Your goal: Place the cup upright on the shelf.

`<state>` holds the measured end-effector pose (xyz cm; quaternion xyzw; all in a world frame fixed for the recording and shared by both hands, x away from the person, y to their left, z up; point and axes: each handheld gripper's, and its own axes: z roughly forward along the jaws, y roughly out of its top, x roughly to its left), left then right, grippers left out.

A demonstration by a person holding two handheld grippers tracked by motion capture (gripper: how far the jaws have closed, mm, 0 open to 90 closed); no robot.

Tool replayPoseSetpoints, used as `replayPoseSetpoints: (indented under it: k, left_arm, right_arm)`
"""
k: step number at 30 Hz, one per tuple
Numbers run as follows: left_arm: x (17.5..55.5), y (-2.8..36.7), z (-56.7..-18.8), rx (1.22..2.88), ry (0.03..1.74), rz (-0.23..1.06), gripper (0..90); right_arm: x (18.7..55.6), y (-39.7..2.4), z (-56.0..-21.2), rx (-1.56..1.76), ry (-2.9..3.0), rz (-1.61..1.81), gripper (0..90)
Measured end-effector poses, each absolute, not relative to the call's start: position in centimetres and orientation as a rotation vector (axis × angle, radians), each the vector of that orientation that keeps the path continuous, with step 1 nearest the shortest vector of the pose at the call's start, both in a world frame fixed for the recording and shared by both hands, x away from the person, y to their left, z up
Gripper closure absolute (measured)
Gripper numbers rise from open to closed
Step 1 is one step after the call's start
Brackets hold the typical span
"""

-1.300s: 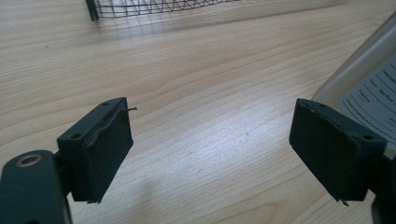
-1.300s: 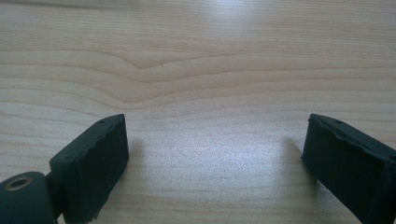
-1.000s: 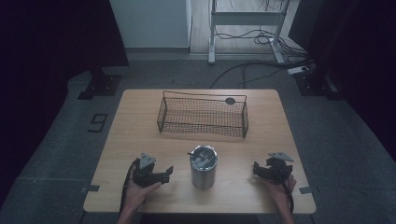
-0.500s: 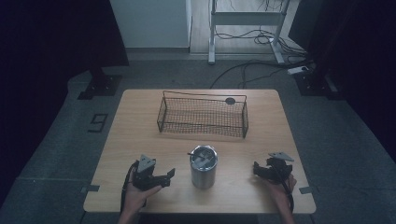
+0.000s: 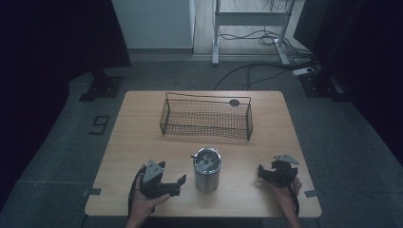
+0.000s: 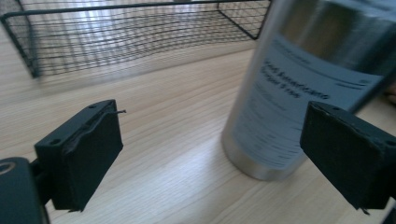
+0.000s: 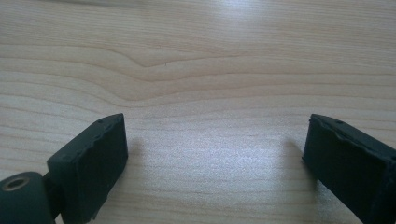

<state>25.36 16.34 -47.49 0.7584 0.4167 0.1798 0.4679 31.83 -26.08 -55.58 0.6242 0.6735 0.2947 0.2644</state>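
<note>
Judged barely begun: nothing gripped, nothing lifted, nothing moved into the wire basket (image 5: 206, 117). Found the steel can (image 5: 207, 169) upright near the table's (image 5: 142, 128) front edge, about midway between its left and right sides, resting on the wood. Inside its open top, made out some metal pieces, with one thin end poking above the rim toward the left; too small to name with any certainty. On its side, seen close in the left gripper view, a printed label (image 6: 299, 98), text too blurred to read.

Saw the left gripper (image 5: 167, 182) near the front-left corner, just beside the can and aimed at it, jaws spread wide and holding nothing; in its own view the can (image 6: 308, 88) stood ahead and toward the right jaw, not yet between the two. Saw the right gripper (image 5: 273, 173) near the front-right corner, well apart from the can, jaws likewise wide open and empty, only bare wood between them in its own view.

Found the basket toward the far edge, roughly centred, apparently empty through the mesh. Noted a small dark disc (image 5: 234, 102) on the table just behind the basket's far right corner.

Left to do, as a guess: closing on the can, then everything after.
</note>
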Motion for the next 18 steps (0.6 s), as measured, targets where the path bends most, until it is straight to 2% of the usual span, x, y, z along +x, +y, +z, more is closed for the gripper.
replayPoseSetpoints:
  k: [7,18]
  left_arm:
    - [25.1,14.7,-47.5,1.908,0.968,0.387,1.2]
    - [25.4,12.1,-47.2,1.939,0.907,0.364,0.0]
  right_arm:
    - [31.8,-26.1,-55.6,1.687,1.82,0.796,6.2]
    - [31.8,-26.1,-55.6,1.687,1.82,0.797,6.2]
